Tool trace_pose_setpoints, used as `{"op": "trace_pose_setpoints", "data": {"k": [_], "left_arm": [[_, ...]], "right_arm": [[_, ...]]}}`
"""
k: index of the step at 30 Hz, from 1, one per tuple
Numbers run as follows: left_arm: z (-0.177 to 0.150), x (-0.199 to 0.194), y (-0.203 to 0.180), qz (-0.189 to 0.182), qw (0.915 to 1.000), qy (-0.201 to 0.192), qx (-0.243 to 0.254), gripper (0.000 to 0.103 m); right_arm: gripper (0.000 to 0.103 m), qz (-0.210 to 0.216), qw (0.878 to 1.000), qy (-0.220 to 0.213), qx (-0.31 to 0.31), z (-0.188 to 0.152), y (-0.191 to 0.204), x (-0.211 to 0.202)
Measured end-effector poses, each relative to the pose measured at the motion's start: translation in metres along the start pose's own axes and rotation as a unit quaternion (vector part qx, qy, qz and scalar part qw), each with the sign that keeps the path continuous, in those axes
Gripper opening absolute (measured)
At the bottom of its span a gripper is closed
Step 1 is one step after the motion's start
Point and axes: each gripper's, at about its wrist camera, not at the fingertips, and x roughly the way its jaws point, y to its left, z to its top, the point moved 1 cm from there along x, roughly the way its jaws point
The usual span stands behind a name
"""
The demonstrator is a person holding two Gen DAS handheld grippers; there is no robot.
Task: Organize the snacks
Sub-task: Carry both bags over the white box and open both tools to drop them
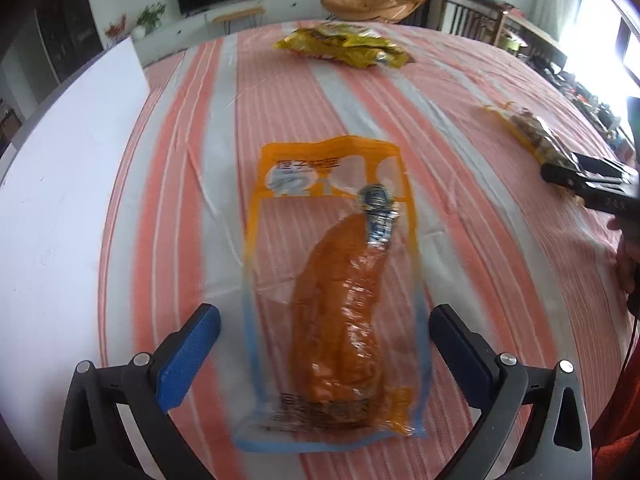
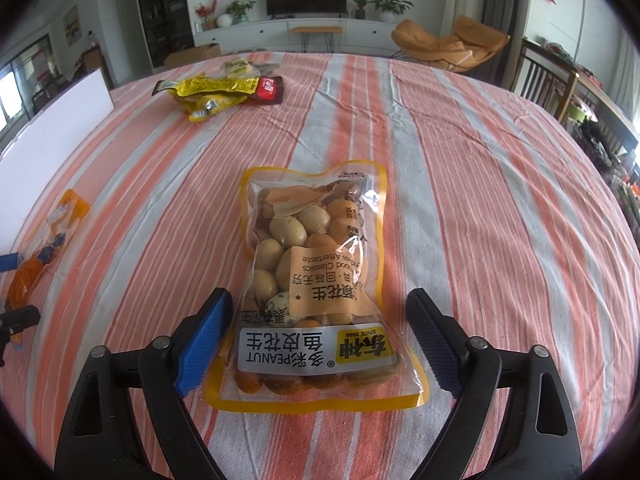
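Observation:
An orange vacuum-packed meat snack lies flat on the striped cloth. My left gripper is open, its blue pads on either side of the pack's near half, not touching. A clear yellow-edged peanut bag lies on the cloth. My right gripper is open, its pads straddling the bag's near end. The peanut bag also shows in the left wrist view, with the right gripper beside it. The orange pack shows at the left edge of the right wrist view.
A pile of yellow snack packs lies at the far side of the table; it also shows in the right wrist view with a dark red pack. A white board lies along the left. The striped cloth covers the table.

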Motion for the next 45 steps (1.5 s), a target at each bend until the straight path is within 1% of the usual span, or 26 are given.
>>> {"op": "trace_pose_setpoints", "data": {"k": [1, 4, 5, 6, 7, 8, 9, 10, 11, 12, 14, 17, 22, 26, 28, 30, 32, 34, 35, 36, 37, 39, 40, 41, 43, 45], "left_arm": [[0.001, 0.001, 0.001, 0.003, 1.0, 0.004, -0.006, 0.103], [0.004, 0.002, -0.002, 0.009, 0.9998, 0.007, -0.015, 0.1], [0.004, -0.001, -0.004, 0.007, 0.9999, -0.005, -0.012, 0.086], [0.003, -0.006, -0.009, 0.007, 0.9998, -0.02, -0.003, 0.076], [0.002, -0.007, -0.012, 0.013, 0.9997, -0.02, 0.003, 0.075], [0.001, -0.01, -0.013, 0.014, 0.9995, -0.028, 0.006, 0.068], [0.001, -0.013, -0.013, 0.01, 0.9992, -0.037, 0.006, 0.057], [0.0, -0.019, -0.009, 0.003, 0.999, -0.045, -0.004, 0.054], [0.0, -0.024, -0.002, -0.014, 0.9982, -0.052, -0.026, 0.044], [-0.001, -0.029, 0.009, -0.046, 0.9955, -0.058, -0.059, 0.036], [-0.006, -0.029, 0.025, -0.081, 0.9892, -0.061, -0.106, 0.036], [-0.017, -0.031, 0.039, -0.113, 0.9796, -0.08, -0.146, 0.035], [-0.029, -0.058, 0.054, -0.171, 0.9568, -0.12, -0.202, 0.035], [-0.026, -0.112, 0.076, -0.214, 0.9313, -0.178, -0.235, 0.035], [-0.025, -0.141, 0.095, -0.216, 0.9221, -0.208, -0.244, 0.035], [-0.028, -0.175, 0.124, -0.194, 0.9181, -0.235, -0.254, 0.035], [-0.034, -0.199, 0.153, -0.146, 0.9229, -0.247, -0.257, 0.035], [-0.044, -0.216, 0.183, -0.058, 0.9328, -0.242, -0.26, 0.036], [-0.047, -0.22, 0.194, -0.03, 0.9342, -0.238, -0.265, 0.037], [-0.054, -0.223, 0.211, 0.001, 0.9346, -0.23, -0.271, 0.042], [-0.058, -0.223, 0.222, 0.021, 0.9345, -0.222, -0.277, 0.048], [-0.071, -0.216, 0.247, 0.078, 0.9315, -0.191, -0.299, 0.076], [-0.08, -0.214, 0.256, 0.095, 0.9291, -0.184, -0.307, 0.082], [-0.088, -0.212, 0.264, 0.115, 0.926, -0.176, -0.314, 0.084], [-0.102, -0.21, 0.272, 0.137, 0.9204, -0.169, -0.325, 0.084], [-0.115, -0.211, 0.273, 0.137, 0.9144, -0.178, -0.337, 0.085]], "right_arm": [[0.095, 0.003, 1.0, 0.001, 0.0, 0.0, 0.0, 0.001], [0.097, 0.011, 1.0, 0.014, -0.011, 0.002, 0.002, 0.003], [0.097, 0.015, 1.0, 0.024, -0.013, 0.004, 0.001, 0.004], [0.097, 0.017, 0.999, 0.041, -0.015, 0.006, 0.001, 0.005], [0.095, 0.018, 0.998, 0.061, -0.018, 0.009, 0.001, 0.006], [0.092, 0.021, 0.996, 0.08, -0.019, 0.011, 0.001, 0.005], [0.069, 0.024, 0.996, 0.089, -0.015, 0.012, -0.001, 0.002], [0.07, 0.02, 0.996, 0.09, -0.012, 0.014, -0.004, -0.002], [0.07, 0.02, 0.995, 0.098, -0.006, 0.014, -0.006, -0.005], [0.069, 0.028, 0.995, 0.099, 0.003, 0.014, -0.008, -0.008], [0.069, 0.062, 0.993, 0.089, 0.034, 0.013, -0.013, -0.019], [0.069, 0.119, 0.988, 0.069, 0.074, 0.013, -0.013, -0.035], [0.069, 0.178, 0.977, 0.054, 0.102, 0.02, 0.001, -0.052], [0.069, 0.21, 0.971, 0.055, 0.1, 0.036, 0.026, -0.064], [0.069, 0.235, 0.966, 0.047, 0.093, 0.05, 0.047, -0.076], [0.07, 0.272, 0.958, 0.034, 0.081, 0.07, 0.082, -0.091], [0.07, 0.309, 0.949, 0.023, 0.061, 0.09, 0.122, -0.105], [0.07, 0.346, 0.937, 0.018, 0.033, 0.109, 0.172, -0.117], [0.07, 0.366, 0.93, 0.018, 0.018, 0.119, 0.203, -0.123], [0.07, 0.38, 0.925, 0.02, 0.006, 0.126, 0.227, -0.126], [0.071, 0.394, 0.919, 0.021, -0.01, 0.133, 0.257, -0.129], [0.076, 0.409, 0.912, 0.008, -0.041, 0.145, 0.314, -0.132], [0.085, 0.41, 0.91, 0.0, -0.055, 0.149, 0.335, -0.132], [0.089, 0.408, 0.911, -0.003, -0.066, 0.151, 0.353, -0.13], [0.09, 0.386, 0.919, 0.005, -0.077, 0.154, 0.377, -0.123], [0.09, 0.385, 0.92, -0.002, -0.069, 0.152, 0.376, -0.12]]}}
